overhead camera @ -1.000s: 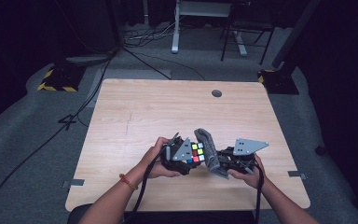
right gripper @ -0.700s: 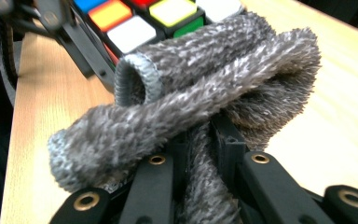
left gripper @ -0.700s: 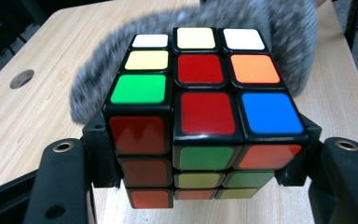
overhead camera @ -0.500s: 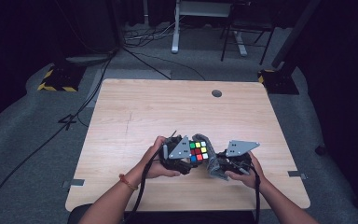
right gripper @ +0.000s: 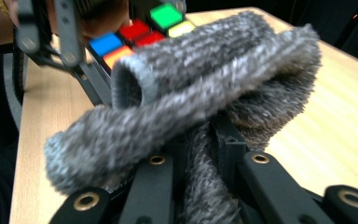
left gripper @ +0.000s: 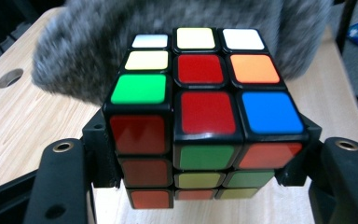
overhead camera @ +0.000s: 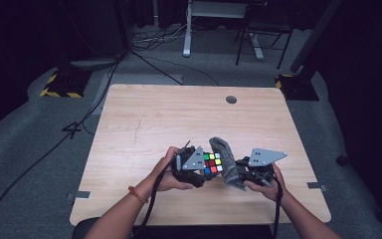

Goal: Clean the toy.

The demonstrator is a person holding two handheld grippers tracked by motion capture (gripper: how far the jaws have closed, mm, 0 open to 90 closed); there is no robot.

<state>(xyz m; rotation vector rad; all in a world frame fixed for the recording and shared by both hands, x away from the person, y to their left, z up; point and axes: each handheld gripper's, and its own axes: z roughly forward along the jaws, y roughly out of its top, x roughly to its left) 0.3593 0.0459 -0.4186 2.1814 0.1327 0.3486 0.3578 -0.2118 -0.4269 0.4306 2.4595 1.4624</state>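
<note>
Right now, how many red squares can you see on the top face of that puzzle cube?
2 on the top face of the puzzle cube: one in the very centre, one directly below it in the near row. The side faces show more red.

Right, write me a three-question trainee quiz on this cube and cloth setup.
1. True or false: the left tool is shut on the puzzle cube.
2. What does the right tool grip? A) a sponge B) a grey cloth C) a brush
3. In the left gripper view, what colour is the centre sticker on the cube's top face?

Key:
1. True; its jaws press the cube's two sides.
2. B, the grey cloth, pinched between the jaws and bunched up beside the cube above the wooden table.
3. Red.
</note>
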